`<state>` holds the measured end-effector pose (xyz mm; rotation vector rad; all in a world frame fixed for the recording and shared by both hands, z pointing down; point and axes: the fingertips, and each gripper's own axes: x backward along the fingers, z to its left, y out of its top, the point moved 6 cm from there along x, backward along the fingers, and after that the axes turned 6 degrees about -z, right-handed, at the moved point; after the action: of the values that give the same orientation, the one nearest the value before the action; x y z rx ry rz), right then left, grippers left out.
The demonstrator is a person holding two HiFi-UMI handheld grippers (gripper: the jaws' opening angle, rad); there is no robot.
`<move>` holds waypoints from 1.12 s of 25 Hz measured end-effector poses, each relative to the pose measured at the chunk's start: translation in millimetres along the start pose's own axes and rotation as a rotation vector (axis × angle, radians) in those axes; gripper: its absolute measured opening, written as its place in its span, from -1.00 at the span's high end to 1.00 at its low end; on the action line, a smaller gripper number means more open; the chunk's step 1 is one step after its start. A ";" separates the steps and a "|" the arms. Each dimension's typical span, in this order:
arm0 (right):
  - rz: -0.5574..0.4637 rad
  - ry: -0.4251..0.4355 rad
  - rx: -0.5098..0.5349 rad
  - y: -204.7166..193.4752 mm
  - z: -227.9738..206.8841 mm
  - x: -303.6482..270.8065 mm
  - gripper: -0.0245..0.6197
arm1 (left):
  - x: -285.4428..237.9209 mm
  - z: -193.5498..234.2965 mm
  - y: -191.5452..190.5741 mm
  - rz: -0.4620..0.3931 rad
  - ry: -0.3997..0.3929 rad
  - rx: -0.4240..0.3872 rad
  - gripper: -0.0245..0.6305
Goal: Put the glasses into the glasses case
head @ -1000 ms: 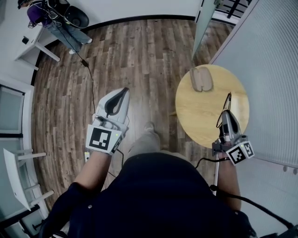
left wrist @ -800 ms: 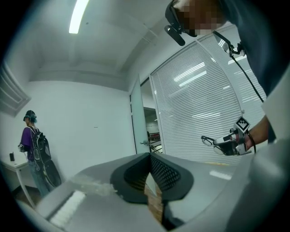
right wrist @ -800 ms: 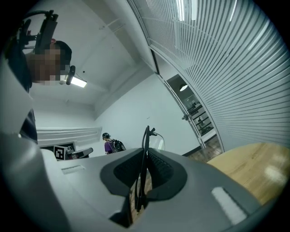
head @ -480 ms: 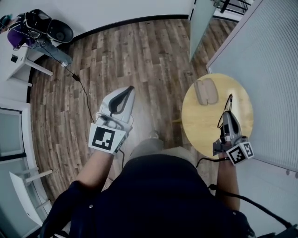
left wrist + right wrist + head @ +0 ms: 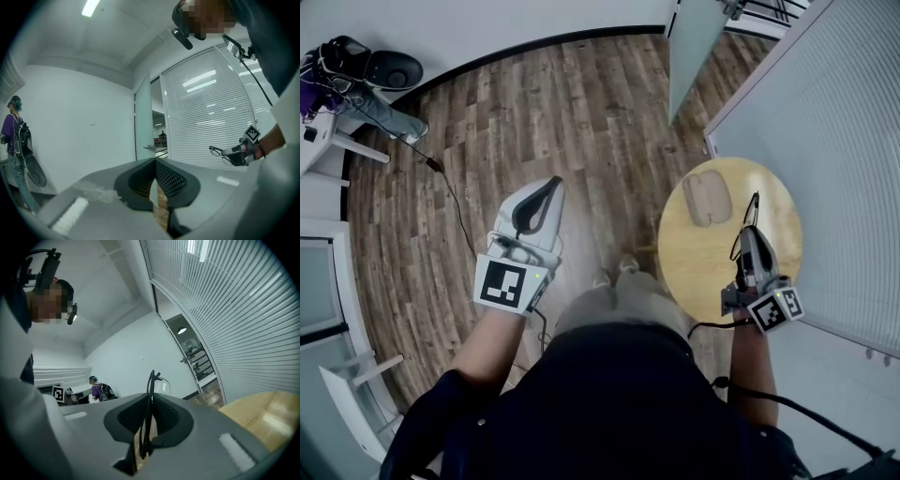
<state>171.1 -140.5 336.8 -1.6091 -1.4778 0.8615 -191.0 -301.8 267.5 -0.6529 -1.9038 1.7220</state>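
Observation:
My right gripper (image 5: 751,234) is shut on the black-framed glasses (image 5: 746,223), which it holds over the round wooden table (image 5: 686,253). In the right gripper view the folded glasses (image 5: 151,399) stand upright, pinched between the pads. The tan glasses case (image 5: 710,199) lies on the table's far left part, ahead and left of the glasses. It looks closed. My left gripper (image 5: 546,192) hangs over the wood floor, left of the table, jaws together with nothing between them. The left gripper view shows the right gripper with the glasses (image 5: 222,152) at the right.
A ribbed blind wall (image 5: 825,141) runs close along the table's right side. A glass door panel (image 5: 694,37) stands beyond the table. A person with a backpack (image 5: 13,140) stands far off at the left by white desks (image 5: 328,141). A cable (image 5: 455,211) lies on the floor.
Both grippers have shifted across the room with my body. The table and case now sit slightly lower and more left in the head view. The right gripper still holds the glasses.

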 end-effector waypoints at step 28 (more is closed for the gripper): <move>0.158 -0.031 -0.080 -56.0 -127.1 -77.4 0.82 | -125.8 5.4 -63.9 0.135 -0.012 -0.022 0.91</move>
<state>248.5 -228.1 444.7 -1.7978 -1.4369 0.9284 -99.7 -392.4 325.8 -0.7974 -1.9282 1.7922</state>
